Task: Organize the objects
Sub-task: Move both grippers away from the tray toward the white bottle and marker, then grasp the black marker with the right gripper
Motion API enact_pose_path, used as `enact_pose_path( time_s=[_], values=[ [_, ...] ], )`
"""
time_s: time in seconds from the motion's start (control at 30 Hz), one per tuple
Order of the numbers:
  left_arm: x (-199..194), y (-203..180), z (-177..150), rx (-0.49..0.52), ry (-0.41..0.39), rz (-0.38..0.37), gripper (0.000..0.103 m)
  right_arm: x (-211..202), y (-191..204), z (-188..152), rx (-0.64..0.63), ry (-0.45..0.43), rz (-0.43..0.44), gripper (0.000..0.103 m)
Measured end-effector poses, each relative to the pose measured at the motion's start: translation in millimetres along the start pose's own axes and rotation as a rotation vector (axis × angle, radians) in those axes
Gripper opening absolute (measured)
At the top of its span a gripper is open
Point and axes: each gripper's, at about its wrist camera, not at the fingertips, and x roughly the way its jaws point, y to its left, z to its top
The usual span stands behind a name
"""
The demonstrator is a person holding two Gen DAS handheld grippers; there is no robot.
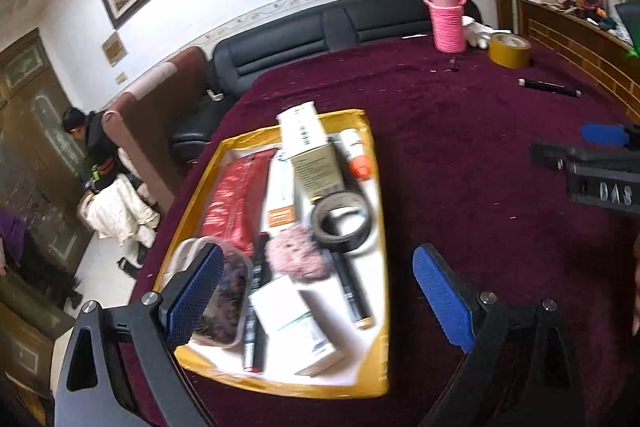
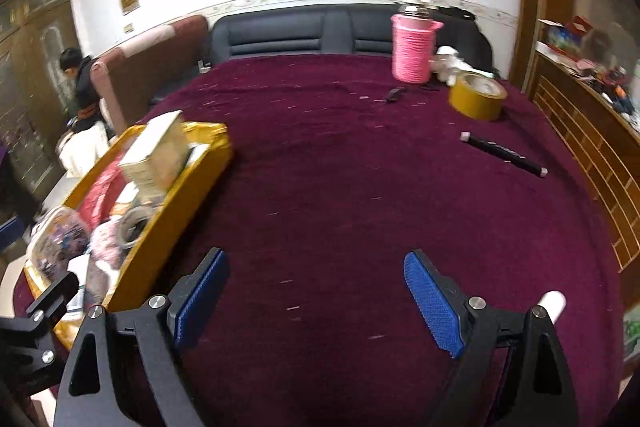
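Note:
A yellow tray [image 1: 376, 367] on the maroon tablecloth holds several things: a red pouch [image 1: 236, 199], boxes [image 1: 308, 143], a grey tape roll [image 1: 340, 223], a pink scrunchie [image 1: 296, 255], pens and a clear tub of beads [image 1: 228, 299]. My left gripper [image 1: 316, 303] hovers open and empty over the tray's near end. My right gripper [image 2: 316, 299] is open and empty over bare cloth, to the right of the tray [image 2: 176, 195]. A black marker [image 2: 502, 154], a yellow tape roll [image 2: 476, 99] and a pink-sleeved bottle [image 2: 412, 51] lie further back on the right.
A black sofa [image 2: 300, 35] stands behind the table. A wooden cabinet [image 2: 588, 139] with clutter stands at the right. A person [image 1: 92, 143] crouches on the floor at the left. A small dark object [image 2: 396, 94] lies near the bottle.

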Motion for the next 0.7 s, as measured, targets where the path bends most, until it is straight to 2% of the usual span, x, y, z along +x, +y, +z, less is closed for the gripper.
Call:
enact_pose_path(
  time_s=[0.13, 0.23, 0.37, 0.43, 0.53, 0.63, 0.7],
  values=[
    [0, -17, 7, 0.015, -0.013, -0.107, 0.095, 9, -50, 10, 0.047, 0.003, -0.051, 0.092],
    [2, -35, 11, 0.045, -0.025, -0.174, 0.095, 15, -105, 19, 0.145, 0.010, -0.112, 0.092],
    [5, -52, 15, 0.068, -0.020, -0.234, 0.095, 28, -182, 40, 0.307, 0.026, -0.126, 0.092],
    [6, -57, 14, 0.067, -0.013, -0.273, 0.095, 38, -210, 57, 0.342, 0.035, -0.125, 0.093],
    [8, -60, 10, 0.079, -0.007, -0.300, 0.095, 72, -241, 88, 0.335, 0.120, -0.105, 0.093],
    [13, -61, 8, 0.094, -0.005, -0.302, 0.095, 100, -253, 106, 0.281, 0.153, -0.178, 0.093],
    [18, -60, 9, 0.095, -0.002, -0.303, 0.095, 118, -254, 110, 0.244, 0.184, -0.173, 0.093]
  ],
)
